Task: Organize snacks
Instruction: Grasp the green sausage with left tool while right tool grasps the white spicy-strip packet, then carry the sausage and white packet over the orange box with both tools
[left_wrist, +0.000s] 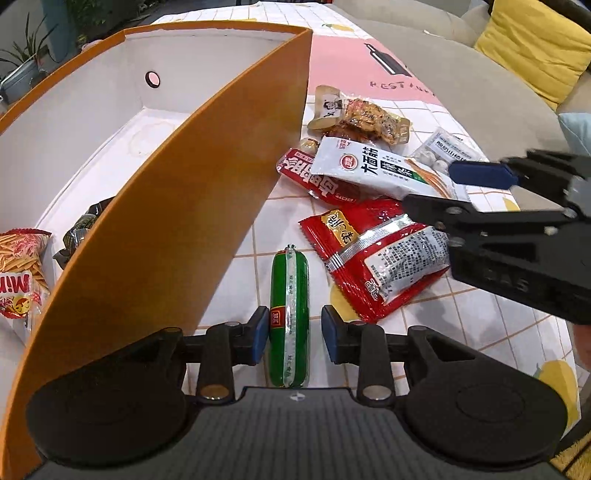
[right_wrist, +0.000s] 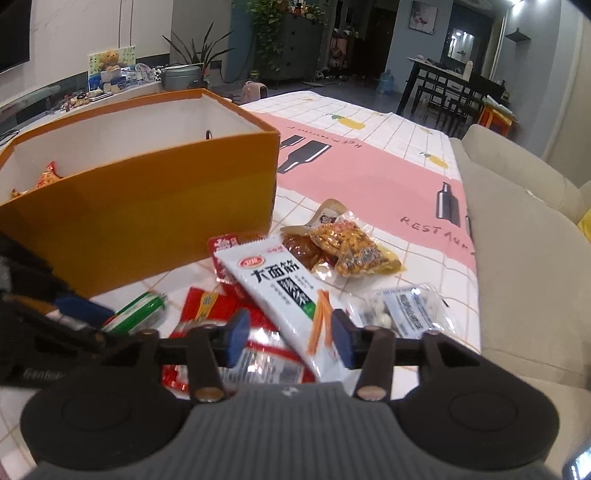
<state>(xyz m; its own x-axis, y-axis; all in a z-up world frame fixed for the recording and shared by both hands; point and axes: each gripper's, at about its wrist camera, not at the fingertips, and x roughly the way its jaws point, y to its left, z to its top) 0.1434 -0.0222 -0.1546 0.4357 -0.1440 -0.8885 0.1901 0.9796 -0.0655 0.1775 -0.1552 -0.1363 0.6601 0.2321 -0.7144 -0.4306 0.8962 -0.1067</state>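
Left claw (left_wrist: 291, 334) released, pads either side of green sausage (left_wrist: 289, 317) on worktop (left_wrist: 461, 325), not pressing; orange box (left_wrist: 177, 206) just left. Right claw (right_wrist: 290, 338) released over white packet (right_wrist: 280, 291), pads clear of it. Red packets (left_wrist: 373, 258) lie between, other snacks farther off

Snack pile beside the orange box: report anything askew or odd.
Packets lie loosely overlapped: the white packet rests askew on the red packets. The green sausage lies apart. Nothing torn or spilled.
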